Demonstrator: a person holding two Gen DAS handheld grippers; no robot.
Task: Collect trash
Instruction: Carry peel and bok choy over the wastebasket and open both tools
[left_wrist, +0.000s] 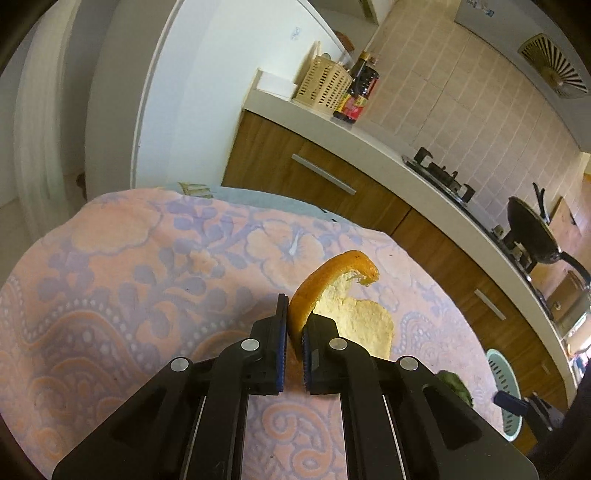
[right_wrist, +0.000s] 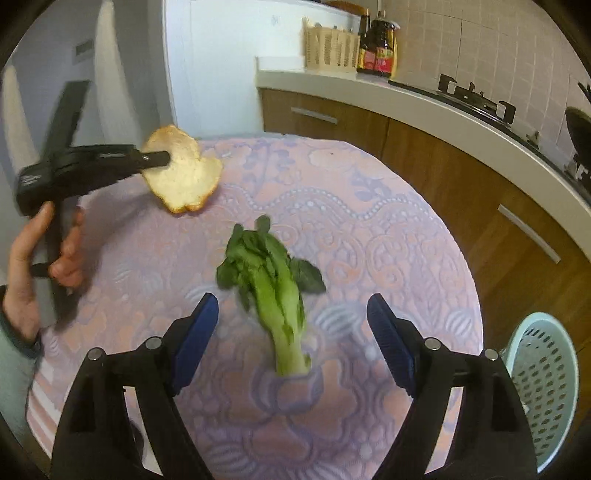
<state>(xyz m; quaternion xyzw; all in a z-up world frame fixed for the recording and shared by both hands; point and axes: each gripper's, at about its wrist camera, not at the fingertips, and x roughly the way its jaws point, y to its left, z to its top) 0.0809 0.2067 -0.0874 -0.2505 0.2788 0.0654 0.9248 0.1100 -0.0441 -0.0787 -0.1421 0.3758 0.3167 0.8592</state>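
Gripping curled orange peel (left_wrist: 334, 295) above patterned pink cloth-covered tabletop (left_wrist: 129, 277) with left gripper (left_wrist: 293, 321); holding right gripper (right_wrist: 291, 314) wide open around green leafy vegetable (right_wrist: 269, 284), untouched.

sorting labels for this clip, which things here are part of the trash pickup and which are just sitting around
Part of the job:
- orange peel, clamped in the left gripper
- leafy green, on the tablecloth between the open right gripper fingers
- pale blue basket beside the table

Just lying about:
- sauce bottles
- cream utensil holder
- stove
- black pan
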